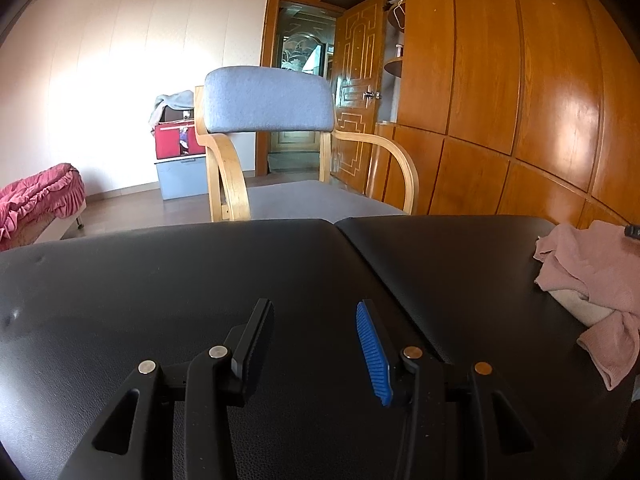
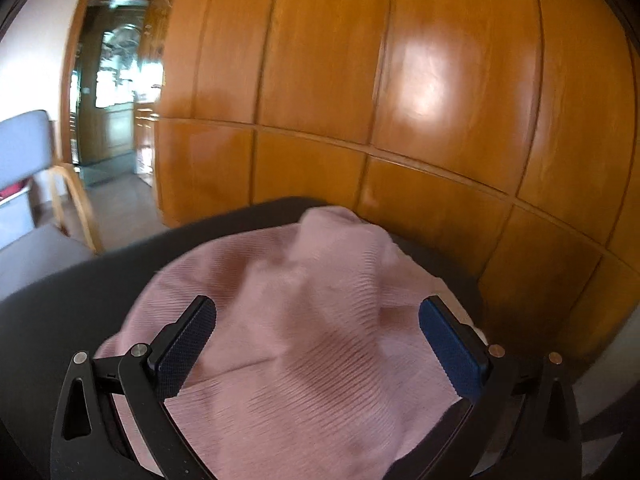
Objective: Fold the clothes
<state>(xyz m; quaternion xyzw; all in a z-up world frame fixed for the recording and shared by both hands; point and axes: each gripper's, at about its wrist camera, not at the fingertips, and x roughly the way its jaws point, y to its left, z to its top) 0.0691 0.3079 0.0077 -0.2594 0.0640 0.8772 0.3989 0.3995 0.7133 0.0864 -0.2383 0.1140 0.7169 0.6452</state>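
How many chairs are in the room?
1. The chair, with a blue-grey back and wooden arms, stands just behind the black table, in front of the open doorway. Others may be hidden outside the views.

You've got one pink ribbed knit garment point(image 2: 312, 320), crumpled and unfolded, heaped on the black padded table point(image 1: 160, 272) near its right end; a cream-white piece point(image 1: 580, 304) peeks out from under its bunched folds

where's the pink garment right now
The pink garment lies crumpled at the right edge of the black table in the left wrist view, and in the right wrist view directly ahead of the open right gripper.
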